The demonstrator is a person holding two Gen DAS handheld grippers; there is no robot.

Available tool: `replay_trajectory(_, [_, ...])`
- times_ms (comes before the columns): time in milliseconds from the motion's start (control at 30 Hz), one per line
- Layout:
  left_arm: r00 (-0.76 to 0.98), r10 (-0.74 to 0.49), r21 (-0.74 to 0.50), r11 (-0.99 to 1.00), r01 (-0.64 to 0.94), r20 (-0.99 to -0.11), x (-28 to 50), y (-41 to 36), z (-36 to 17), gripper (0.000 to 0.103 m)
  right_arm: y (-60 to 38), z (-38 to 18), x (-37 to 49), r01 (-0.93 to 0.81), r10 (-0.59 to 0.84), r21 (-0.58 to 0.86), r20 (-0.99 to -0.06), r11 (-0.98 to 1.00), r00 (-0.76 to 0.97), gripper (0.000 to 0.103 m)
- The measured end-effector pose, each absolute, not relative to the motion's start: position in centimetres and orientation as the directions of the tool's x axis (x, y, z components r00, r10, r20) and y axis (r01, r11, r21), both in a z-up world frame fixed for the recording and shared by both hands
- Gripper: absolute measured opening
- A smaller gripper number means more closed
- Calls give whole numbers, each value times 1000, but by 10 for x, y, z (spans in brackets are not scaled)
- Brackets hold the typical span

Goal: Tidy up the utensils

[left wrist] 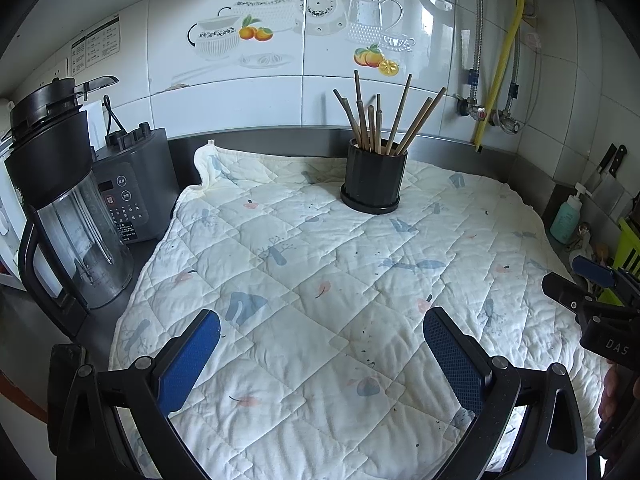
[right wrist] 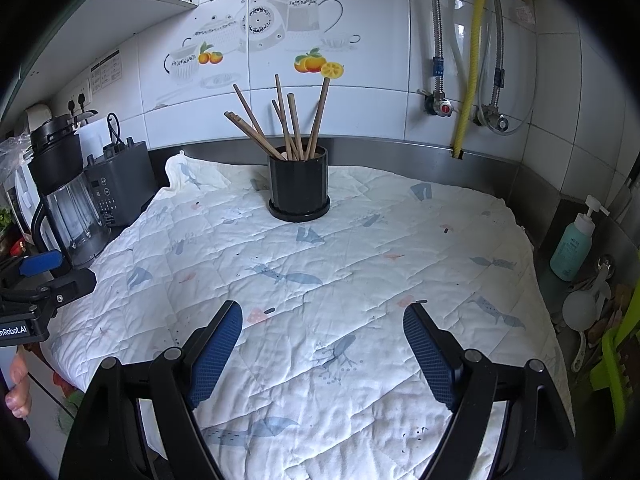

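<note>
Several brown chopsticks point(left wrist: 376, 120) point(right wrist: 288, 124) stand upright in a black ribbed holder point(left wrist: 372, 178) point(right wrist: 299, 186) at the back of a white quilted cloth point(left wrist: 320, 280) point(right wrist: 320, 280). My left gripper point(left wrist: 320, 328) hovers open over the near part of the cloth, blue pads wide apart, nothing between them. In its own view my right gripper point(right wrist: 322, 320) is likewise open and empty above the cloth, well short of the holder. Each gripper shows at the edge of the other's view: the right gripper point(left wrist: 592, 280) at far right, the left gripper point(right wrist: 44, 276) at far left.
A blender jug point(left wrist: 76, 216) point(right wrist: 68, 204) and its grey base point(left wrist: 132, 184) stand left of the cloth. A teal pump bottle point(left wrist: 568, 216) point(right wrist: 572, 244), a knife point(left wrist: 604, 176) and a green rack point(right wrist: 616, 352) crowd the right. Pipes and valves point(right wrist: 460, 108) run down the tiled wall.
</note>
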State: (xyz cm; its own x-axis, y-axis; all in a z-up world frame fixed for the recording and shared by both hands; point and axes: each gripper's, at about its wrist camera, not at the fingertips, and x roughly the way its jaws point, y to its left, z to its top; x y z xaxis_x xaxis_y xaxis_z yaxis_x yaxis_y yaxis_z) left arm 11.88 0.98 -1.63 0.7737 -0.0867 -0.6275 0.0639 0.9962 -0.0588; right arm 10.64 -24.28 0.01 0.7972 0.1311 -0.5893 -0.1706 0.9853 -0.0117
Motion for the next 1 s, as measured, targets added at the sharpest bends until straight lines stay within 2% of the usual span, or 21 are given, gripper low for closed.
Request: replay_trajectory(1000, [782, -87, -59, 996, 65, -617, 115, 10, -15, 103, -241, -4, 103, -169, 133, -6, -589, 986, 797, 91])
